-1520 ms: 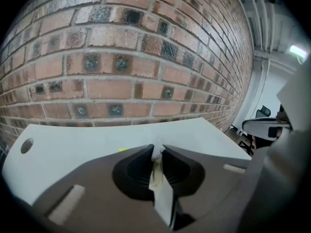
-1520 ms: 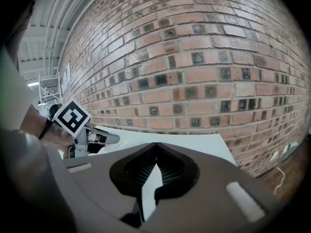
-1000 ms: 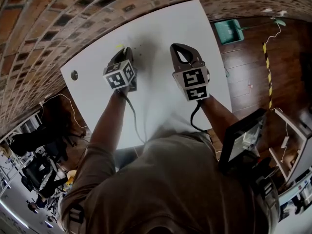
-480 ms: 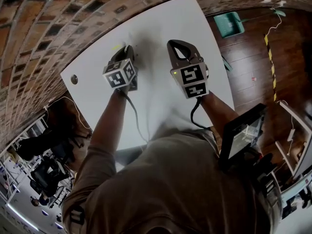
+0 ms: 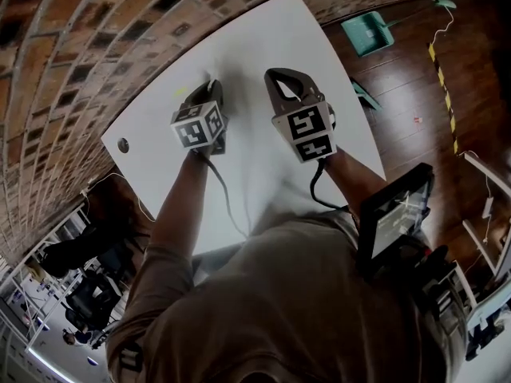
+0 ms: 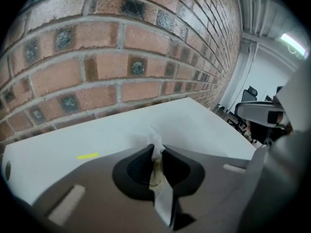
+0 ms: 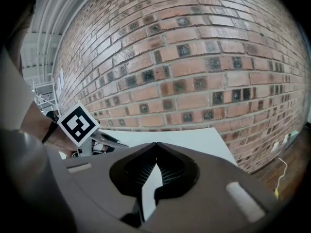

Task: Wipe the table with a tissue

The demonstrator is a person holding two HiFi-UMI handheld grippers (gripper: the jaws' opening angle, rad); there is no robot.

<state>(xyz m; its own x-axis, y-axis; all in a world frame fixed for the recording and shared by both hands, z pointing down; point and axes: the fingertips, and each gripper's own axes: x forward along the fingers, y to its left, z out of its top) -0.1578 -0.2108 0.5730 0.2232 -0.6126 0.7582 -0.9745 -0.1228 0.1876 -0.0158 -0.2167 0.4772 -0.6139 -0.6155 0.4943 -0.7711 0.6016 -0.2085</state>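
Table (image 5: 263, 46): white
Tissue (image 6: 155, 142): white
Wall (image 5: 80, 46): red-brown brick, grey mortar
Marker cube (image 5: 198, 124): black squares on white
Dustpan (image 5: 366, 32): teal

This looks like an office or lab workspace, though the room beyond is small and dim. A plain white desk (image 5: 271, 46) stands against a bare brick wall (image 5: 72, 54) on a dark wooden floor (image 5: 407, 78). Black office chairs (image 6: 250, 95) show farther off, under a strip light (image 6: 291, 41).

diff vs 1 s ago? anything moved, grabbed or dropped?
No clear change; only the head view itself drifted a little. The left tongs are shut on the tissue, the right tongs shut and empty. Both sit over the same part of the white table as before.
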